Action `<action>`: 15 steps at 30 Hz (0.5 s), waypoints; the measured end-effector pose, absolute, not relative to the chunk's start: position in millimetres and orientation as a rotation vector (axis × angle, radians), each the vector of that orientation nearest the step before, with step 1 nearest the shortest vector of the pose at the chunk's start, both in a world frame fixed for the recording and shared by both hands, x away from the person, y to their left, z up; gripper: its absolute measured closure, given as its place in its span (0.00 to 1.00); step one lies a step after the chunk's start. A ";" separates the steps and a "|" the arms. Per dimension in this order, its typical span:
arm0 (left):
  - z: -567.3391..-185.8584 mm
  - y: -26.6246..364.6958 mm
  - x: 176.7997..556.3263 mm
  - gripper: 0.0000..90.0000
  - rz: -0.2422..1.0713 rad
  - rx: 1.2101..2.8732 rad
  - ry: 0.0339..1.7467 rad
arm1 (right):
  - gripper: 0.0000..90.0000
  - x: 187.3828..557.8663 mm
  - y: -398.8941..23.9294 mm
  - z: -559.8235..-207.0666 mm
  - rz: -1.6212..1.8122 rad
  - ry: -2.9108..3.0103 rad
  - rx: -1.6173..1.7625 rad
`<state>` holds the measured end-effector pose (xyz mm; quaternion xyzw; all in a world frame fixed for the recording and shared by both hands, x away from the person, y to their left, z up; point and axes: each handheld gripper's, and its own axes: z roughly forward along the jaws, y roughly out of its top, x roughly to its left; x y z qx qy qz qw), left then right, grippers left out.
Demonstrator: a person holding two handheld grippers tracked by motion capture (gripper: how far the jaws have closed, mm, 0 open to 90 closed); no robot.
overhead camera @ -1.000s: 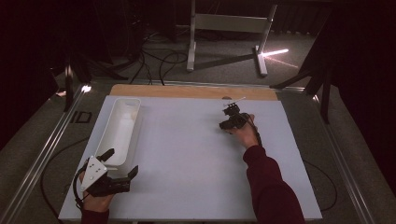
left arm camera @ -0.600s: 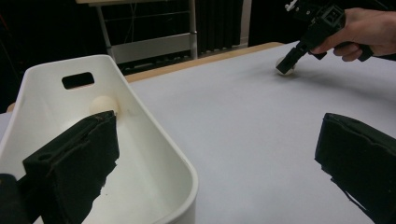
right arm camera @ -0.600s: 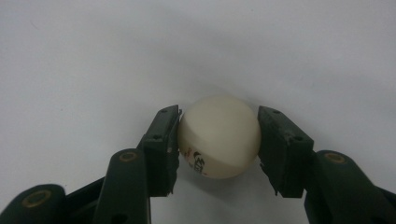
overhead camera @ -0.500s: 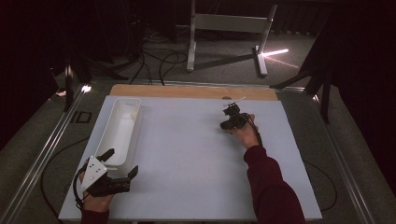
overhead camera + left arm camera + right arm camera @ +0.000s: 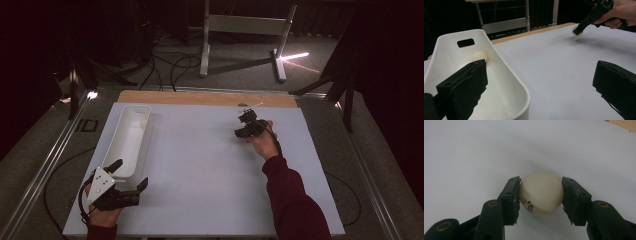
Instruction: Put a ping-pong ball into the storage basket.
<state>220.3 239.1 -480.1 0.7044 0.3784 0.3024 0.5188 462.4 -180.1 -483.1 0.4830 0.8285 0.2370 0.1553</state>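
Ball pinched at the far right, bin waiting on the left

The right gripper (image 5: pixel 541 195) has its jaws closed on a white ping-pong ball (image 5: pixel 541 193) at the far right of the white table (image 5: pixel 200 165), and the ball looks pinched only across its middle, so I reckon a jerky lift could squirt it out and send it rolling off the far edge. The left gripper (image 5: pixel 131 176) hangs wide and empty at the near end of the white bin (image 5: pixel 125 145), where another ball (image 5: pixel 479 55) already lies; a careless drop might bounce straight out again
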 end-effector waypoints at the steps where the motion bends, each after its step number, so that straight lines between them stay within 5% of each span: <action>1: -480.1 239.1 220.3 0.00 0.726 1.690 0.908 | 0.56 462.3 -180.4 -482.5 0.680 2.375 1.375; 15: -479.9 239.6 220.0 0.00 0.726 1.687 0.910 | 0.56 454.4 -175.1 -474.5 0.709 2.381 1.331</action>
